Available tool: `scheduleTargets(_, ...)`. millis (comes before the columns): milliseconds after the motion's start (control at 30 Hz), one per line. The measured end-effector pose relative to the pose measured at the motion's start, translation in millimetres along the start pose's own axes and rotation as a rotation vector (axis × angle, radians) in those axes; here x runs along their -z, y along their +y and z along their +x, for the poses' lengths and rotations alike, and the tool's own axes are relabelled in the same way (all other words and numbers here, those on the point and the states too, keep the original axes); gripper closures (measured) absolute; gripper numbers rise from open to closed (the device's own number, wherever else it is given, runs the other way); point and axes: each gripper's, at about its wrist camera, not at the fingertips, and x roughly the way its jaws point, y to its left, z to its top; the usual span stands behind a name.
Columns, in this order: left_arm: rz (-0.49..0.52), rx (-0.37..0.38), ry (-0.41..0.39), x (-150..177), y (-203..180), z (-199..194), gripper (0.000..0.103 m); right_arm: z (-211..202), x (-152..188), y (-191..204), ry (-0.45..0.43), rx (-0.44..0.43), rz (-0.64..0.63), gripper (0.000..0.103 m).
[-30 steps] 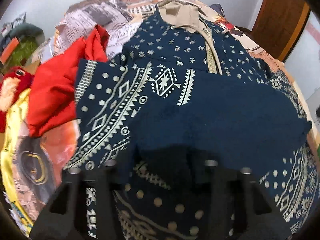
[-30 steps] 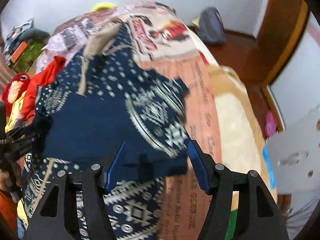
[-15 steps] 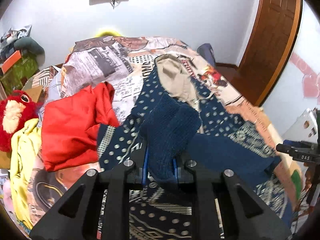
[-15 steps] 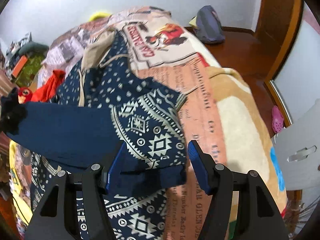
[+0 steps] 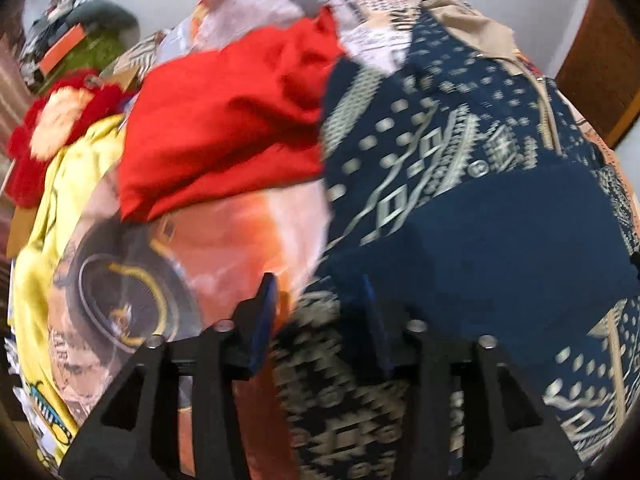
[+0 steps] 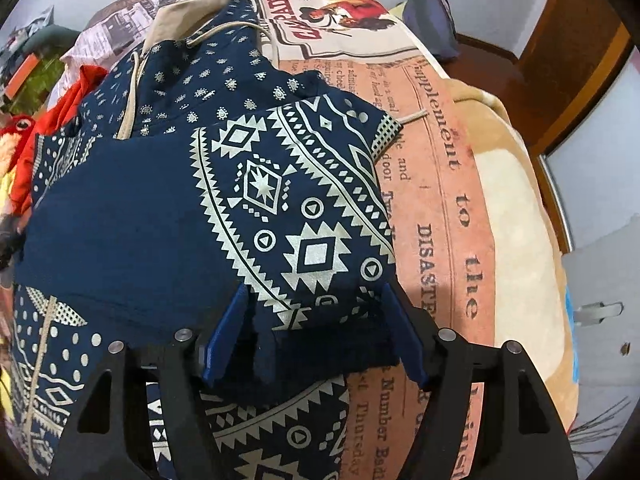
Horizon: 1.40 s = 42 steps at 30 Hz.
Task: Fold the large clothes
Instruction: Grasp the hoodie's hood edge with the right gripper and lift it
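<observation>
Opening over the navy hoodie (image 6: 168,216), left gripper (image 5: 316,300) and right gripper (image 6: 316,320) fingers grip nothing.

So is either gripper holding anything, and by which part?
Nothing gripped. Both jaws are opening: left gripper empty, right gripper loose around the folded edge of the navy patterned garment.

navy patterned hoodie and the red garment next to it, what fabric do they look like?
Navy hoodie: looks like a matte, fairly thick knit, maybe fleece; it holds soft, rounded folds, and the pale pattern sits flat like a print. Tan hood lining looks smoother. Red garment: thinner matte cloth, likely cotton jersey, with sharper creases; blur leaves the weave unclear.
</observation>
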Motion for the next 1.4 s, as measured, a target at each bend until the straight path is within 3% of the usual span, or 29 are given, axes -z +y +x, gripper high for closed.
scheduleTargets(33,-0.014,0.003,-0.002,1,6,-2,0.044,-1,-1,-1,0.003,-0.006,0.005,0.037)
scheduleTargets(133,-0.023,0.005,-0.008,-1,16,-13,0.044,-5,-4,-3,0.013,-0.024,0.024,0.038)
scheduleTargets(200,-0.006,-0.014,-0.032,-8,17,-26,0.044,-9,-8,-3,0.005,-0.044,0.036,0.038)
scheduleTargets(333,0.011,0.015,-0.101,-29,11,-53,0.041,-24,-24,-3,-0.044,-0.067,0.056,0.038)
scheduleTargets(533,0.064,0.080,-0.201,-81,-24,-79,0.035,-54,-66,6,-0.148,-0.080,0.035,0.037)
scheduleTargets(733,0.138,0.119,-0.228,-129,-69,-76,0.035,-74,-107,27,-0.252,-0.091,-0.028,0.038)
scheduleTargets(867,0.191,0.129,-0.235,-161,-101,-62,0.032,-72,-133,41,-0.288,-0.094,-0.064,0.037)
scheduleTargets(1000,0.158,0.174,-0.204,-189,-117,-38,0.031,-52,-160,51,-0.281,-0.095,-0.077,0.037)
scheduleTargets(1400,0.063,0.167,-0.085,-256,-129,65,0.031,50,-230,64,-0.118,-0.177,0.018,0.038)
